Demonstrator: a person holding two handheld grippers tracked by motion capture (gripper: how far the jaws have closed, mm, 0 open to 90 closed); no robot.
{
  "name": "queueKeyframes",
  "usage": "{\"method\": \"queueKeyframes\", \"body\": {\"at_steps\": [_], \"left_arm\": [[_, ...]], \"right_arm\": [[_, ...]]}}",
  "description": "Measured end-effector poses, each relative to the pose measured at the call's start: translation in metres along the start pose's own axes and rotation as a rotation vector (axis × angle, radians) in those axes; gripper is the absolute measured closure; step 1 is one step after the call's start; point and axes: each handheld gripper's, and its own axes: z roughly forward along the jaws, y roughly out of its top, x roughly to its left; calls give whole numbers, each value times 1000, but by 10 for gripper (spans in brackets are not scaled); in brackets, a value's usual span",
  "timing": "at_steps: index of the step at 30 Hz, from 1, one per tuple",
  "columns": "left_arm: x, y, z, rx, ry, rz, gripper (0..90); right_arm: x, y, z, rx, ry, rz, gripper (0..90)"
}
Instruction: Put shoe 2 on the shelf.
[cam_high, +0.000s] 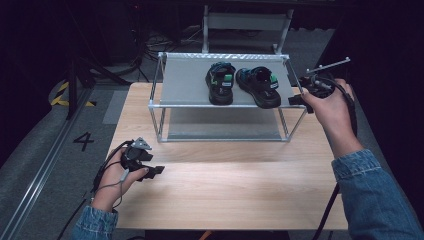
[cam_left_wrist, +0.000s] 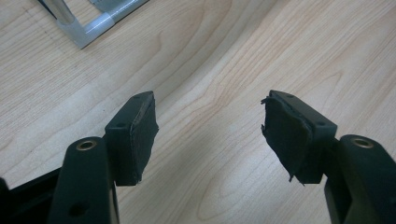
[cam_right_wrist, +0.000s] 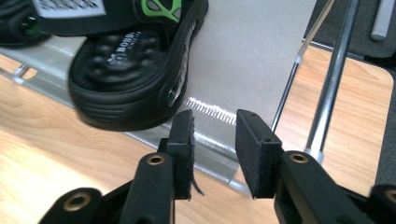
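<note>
Two black sandals with green and blue trim stand side by side on the top shelf of a grey metal-framed rack: the left sandal and the right sandal. My right gripper sits at the rack's right front corner, just off the right sandal's heel. In the right gripper view its jaws stand narrowly open, empty, beside the sandal's heel and touching nothing. My left gripper rests low over the wooden table at the front left, wide open with bare wood between its pads.
The rack has a lower grey shelf and thin upright posts; one corner foot lies ahead of the left gripper. A pale metal frame stands behind the table. The floor at left carries a "4" and striped tape.
</note>
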Motion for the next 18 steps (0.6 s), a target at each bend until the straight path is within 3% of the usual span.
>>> {"method": "queueKeyframes", "body": {"at_steps": [4, 9, 13, 18], "left_arm": [[1, -2, -1, 5, -1, -4, 350], [4, -4, -5, -1, 3, -12, 348], [5, -6, -7, -4, 12, -16, 348], [4, -6, -6, -8, 6, -16, 348]], "right_arm": [[0, 2, 12, -21, -9, -1, 807], [9, 4, 24, -4, 11, -19, 863], [14, 6, 27, -5, 0, -16, 900], [20, 7, 32, -23, 61, 6, 900]]}}
